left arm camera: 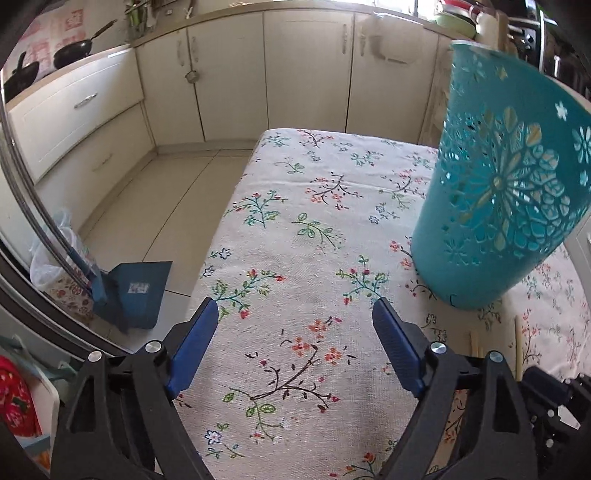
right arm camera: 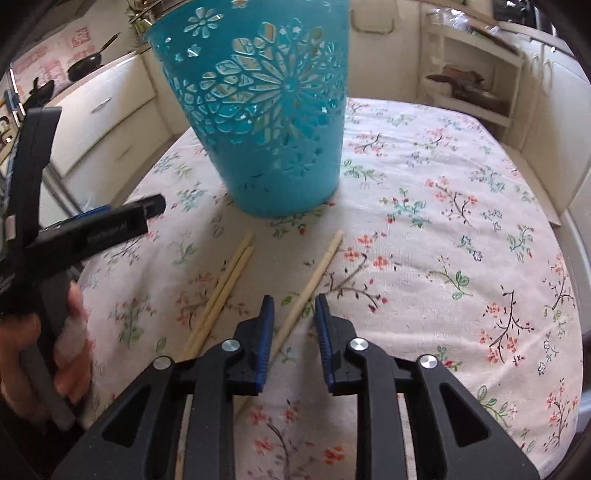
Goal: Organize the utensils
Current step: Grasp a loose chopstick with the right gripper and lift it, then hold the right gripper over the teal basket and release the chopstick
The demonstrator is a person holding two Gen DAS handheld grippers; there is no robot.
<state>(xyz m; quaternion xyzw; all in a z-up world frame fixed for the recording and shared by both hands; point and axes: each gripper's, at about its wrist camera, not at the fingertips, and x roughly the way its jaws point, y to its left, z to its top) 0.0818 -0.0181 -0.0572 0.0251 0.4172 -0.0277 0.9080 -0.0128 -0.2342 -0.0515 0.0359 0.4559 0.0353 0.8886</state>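
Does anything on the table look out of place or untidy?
Yes. Three chopsticks lie loose on the tablecloth in front of the teal basket: two side by side, one apart.

I am working in a kitchen where cream cabinets (left arm camera: 236,74) are running along the far wall, and daylight is pouring in above the counter (left arm camera: 388,9). Pale floor tiles (left arm camera: 155,206) are stretching past the tabletop's left edge, and a blue dustpan (left arm camera: 136,291) is resting there. A floral cloth (left arm camera: 295,240) is covering the tabletop.
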